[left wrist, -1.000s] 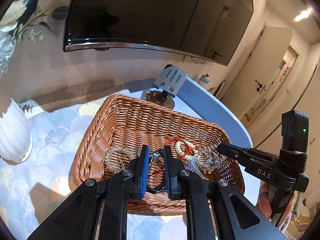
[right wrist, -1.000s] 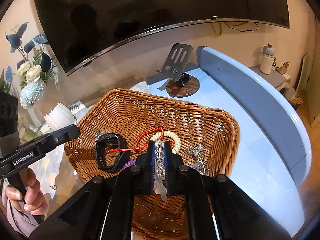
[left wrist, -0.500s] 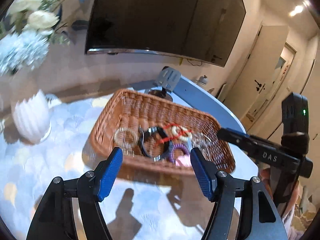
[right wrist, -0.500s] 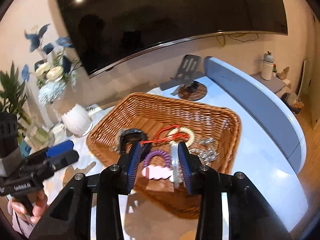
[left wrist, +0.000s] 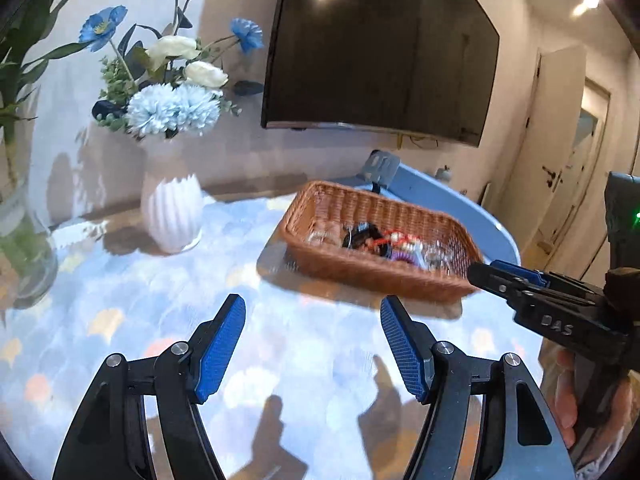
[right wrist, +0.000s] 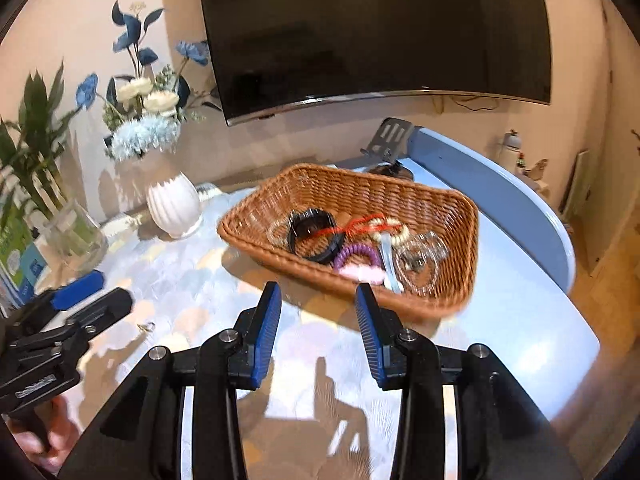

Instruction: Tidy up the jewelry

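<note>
- Left wrist: my left hand-held gripper (left wrist: 312,316) hangs spread and empty over the bench (left wrist: 160,300); the jewelry (left wrist: 376,240) lies pooled in the wicker basket (left wrist: 360,268) toward the far right edge.
- Right wrist: my right hand-held gripper (right wrist: 318,304) is likewise spread, holding nothing, just short of the basket's near rim, so pieces stay contained.
</note>
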The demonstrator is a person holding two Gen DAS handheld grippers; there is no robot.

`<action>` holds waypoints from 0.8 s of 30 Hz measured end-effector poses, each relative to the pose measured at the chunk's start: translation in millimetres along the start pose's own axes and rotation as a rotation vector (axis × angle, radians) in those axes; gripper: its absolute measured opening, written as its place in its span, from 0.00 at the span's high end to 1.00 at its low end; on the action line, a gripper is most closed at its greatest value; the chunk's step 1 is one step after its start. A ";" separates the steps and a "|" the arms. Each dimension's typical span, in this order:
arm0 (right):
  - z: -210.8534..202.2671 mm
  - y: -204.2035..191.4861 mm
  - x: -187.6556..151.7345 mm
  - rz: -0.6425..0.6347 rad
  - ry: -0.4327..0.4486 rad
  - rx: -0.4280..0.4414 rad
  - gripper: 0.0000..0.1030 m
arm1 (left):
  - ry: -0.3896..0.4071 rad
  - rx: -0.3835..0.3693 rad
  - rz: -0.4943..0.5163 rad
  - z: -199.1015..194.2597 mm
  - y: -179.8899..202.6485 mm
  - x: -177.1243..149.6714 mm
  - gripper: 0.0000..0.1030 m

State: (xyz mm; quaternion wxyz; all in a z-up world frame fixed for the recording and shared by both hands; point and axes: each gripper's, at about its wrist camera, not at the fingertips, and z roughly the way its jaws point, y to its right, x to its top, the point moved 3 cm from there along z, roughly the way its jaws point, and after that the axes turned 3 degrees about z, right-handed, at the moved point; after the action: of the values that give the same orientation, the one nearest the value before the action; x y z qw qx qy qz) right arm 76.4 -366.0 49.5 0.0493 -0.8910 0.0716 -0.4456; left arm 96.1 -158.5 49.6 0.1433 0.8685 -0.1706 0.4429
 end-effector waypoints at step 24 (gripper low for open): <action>50.8 -6.8 -44.6 0.052 0.065 -0.129 0.60 | -0.050 0.111 0.009 37.4 -23.2 -53.7 0.21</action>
State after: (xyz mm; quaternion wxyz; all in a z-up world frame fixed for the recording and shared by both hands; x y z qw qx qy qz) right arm 91.3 -350.5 -15.0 0.0009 -0.8752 0.1248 -0.4674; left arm 103.3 -143.4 -17.8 0.0886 0.8851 -0.1534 0.4303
